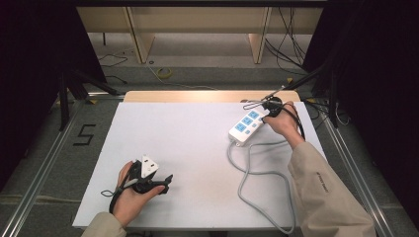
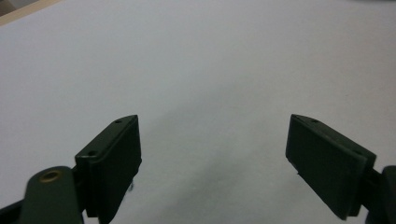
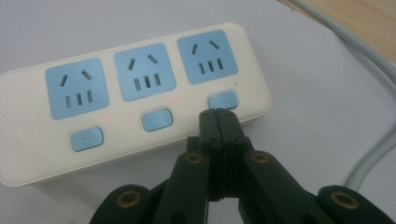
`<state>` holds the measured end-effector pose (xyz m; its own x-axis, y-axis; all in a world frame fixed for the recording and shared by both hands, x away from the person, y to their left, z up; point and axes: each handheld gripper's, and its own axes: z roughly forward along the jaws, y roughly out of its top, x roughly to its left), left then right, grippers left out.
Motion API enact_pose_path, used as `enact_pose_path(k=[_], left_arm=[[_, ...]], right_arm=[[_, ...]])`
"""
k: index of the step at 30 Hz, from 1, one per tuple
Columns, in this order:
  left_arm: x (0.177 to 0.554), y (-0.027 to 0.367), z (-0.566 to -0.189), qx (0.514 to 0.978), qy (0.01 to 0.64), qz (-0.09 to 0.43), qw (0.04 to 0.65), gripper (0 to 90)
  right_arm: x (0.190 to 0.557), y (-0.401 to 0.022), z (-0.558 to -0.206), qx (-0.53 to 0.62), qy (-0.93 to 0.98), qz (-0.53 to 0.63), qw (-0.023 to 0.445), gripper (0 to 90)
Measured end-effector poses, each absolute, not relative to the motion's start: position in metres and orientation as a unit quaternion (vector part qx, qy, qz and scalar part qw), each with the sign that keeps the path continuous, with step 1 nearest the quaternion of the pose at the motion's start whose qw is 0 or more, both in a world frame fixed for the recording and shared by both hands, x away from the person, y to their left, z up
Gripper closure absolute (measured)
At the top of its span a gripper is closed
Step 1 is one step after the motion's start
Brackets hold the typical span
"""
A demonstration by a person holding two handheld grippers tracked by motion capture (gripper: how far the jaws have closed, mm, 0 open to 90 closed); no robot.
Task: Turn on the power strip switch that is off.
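A white power strip (image 1: 245, 126) with three blue sockets lies at the back right of the white board (image 1: 197, 148). In the right gripper view my right gripper (image 3: 218, 112) is shut, its tips at the edge of the strip (image 3: 135, 98), right by the rightmost blue switch (image 3: 222, 99). Small red lights glow by the left and middle sockets; the mark by the right one is dark. The high view shows my right gripper (image 1: 266, 112) at the strip's far end. My left gripper (image 1: 167, 183) rests low at the front left, open (image 2: 212, 154) over bare board.
The strip's grey cable (image 1: 262, 173) loops across the right side of the board and runs off its front edge. A strip of wooden tabletop (image 1: 207, 96) shows behind the board. Cables and dark stands (image 1: 64, 98) are on the floor beyond.
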<state>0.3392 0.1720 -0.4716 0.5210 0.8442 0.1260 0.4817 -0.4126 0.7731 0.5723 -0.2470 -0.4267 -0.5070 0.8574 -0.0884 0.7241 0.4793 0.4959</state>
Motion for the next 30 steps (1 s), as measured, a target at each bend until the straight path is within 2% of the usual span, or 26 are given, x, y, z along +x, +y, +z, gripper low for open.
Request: enact_pose_path(k=[30], left_arm=[[0.339,0.173,-0.472,0.8,0.415,0.26,0.348,17.8]], right_arm=[[0.587,-0.239,-0.425,0.468,0.843,0.202,0.171,90.0]])
